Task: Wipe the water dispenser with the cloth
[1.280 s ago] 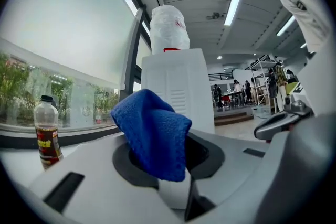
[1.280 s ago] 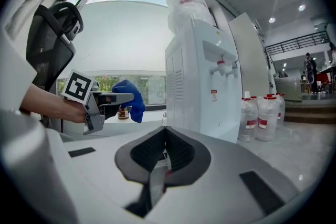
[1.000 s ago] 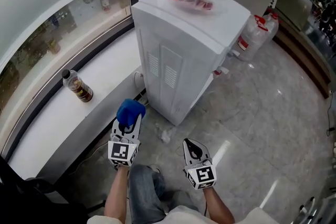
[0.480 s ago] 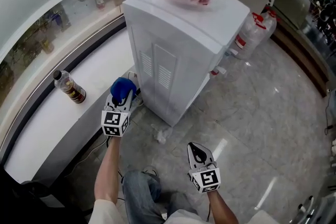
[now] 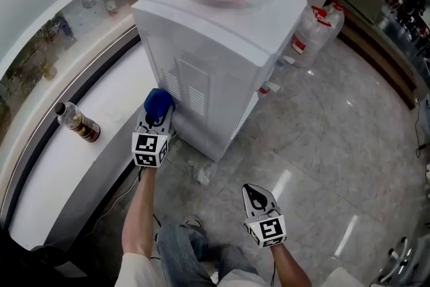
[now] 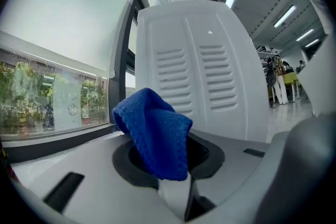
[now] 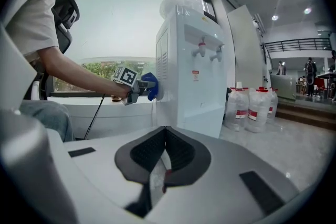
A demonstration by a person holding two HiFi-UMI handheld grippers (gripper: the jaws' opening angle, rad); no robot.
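Note:
The white water dispenser (image 5: 215, 30) stands on the floor with a clear bottle on top; its vented side panel (image 6: 199, 81) fills the left gripper view. My left gripper (image 5: 156, 119) is shut on a blue cloth (image 5: 158, 103), and the cloth (image 6: 155, 131) sits right at the vented side panel, low on it. From the right gripper view the cloth (image 7: 150, 85) touches the dispenser's side (image 7: 164, 60). My right gripper (image 5: 256, 197) is shut with nothing in it, held low over the floor, apart from the dispenser (image 7: 191, 55).
A white window ledge (image 5: 67, 165) runs along the left with a dark drink bottle (image 5: 77, 121) on it. Spare water jugs (image 5: 316, 27) stand behind the dispenser. A crumpled scrap (image 5: 201, 173) lies on the floor by its base. A cable hangs off the ledge.
My left gripper has carried the blue cloth up and forward from near the floor to the dispenser's vented side. The right gripper has stayed about where it was.

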